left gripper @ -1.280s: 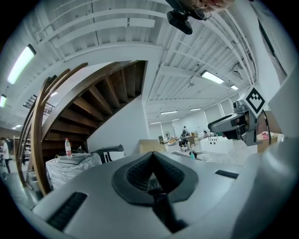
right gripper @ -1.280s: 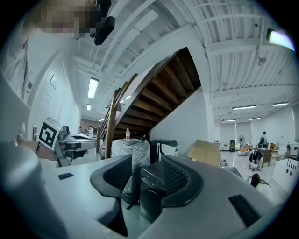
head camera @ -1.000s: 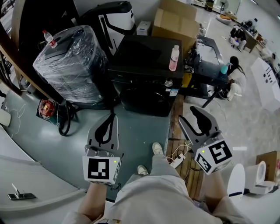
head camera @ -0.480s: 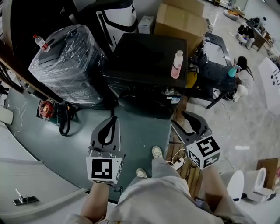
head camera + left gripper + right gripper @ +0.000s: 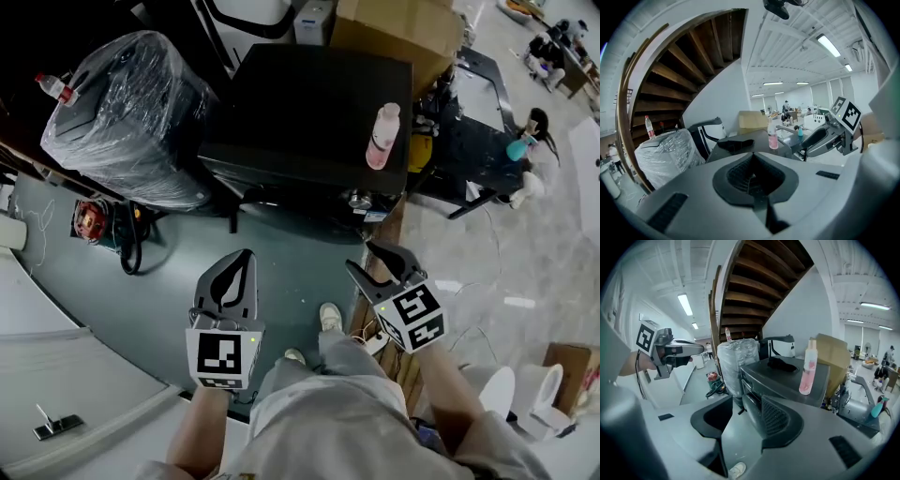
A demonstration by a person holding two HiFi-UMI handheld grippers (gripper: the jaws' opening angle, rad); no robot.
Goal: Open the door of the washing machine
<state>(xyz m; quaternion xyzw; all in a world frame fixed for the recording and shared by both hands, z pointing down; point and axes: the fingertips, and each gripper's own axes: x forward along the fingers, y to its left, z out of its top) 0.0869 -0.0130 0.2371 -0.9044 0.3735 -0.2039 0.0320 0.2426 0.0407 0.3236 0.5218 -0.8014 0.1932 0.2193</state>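
The black washing machine (image 5: pixel 309 103) stands ahead of me, seen from above. Only a strip of its dark front door (image 5: pixel 314 208) shows under the top's edge. A pink bottle (image 5: pixel 382 136) stands on its top at the right. My left gripper (image 5: pixel 246 257) hangs shut and empty over the grey floor, short of the machine's front. My right gripper (image 5: pixel 364 257) is open and empty, just off the machine's front right corner. In the right gripper view the door (image 5: pixel 751 405) lies just beyond the gripper (image 5: pixel 740 414). In the left gripper view the gripper's (image 5: pixel 753 177) pads meet below the machine (image 5: pixel 754 144).
A plastic-wrapped appliance (image 5: pixel 131 112) stands left of the machine, with a red tool (image 5: pixel 86 217) and black cable on the floor beside it. A cardboard box (image 5: pixel 398 28) is behind. A white power strip (image 5: pixel 380 342) and my shoe (image 5: pixel 330 317) lie below the right gripper. Stairs rise at the left.
Both grippers and my view have moved closer to the washing machine. The right gripper has shifted left toward the machine's front right corner. Neither gripper's state has changed.
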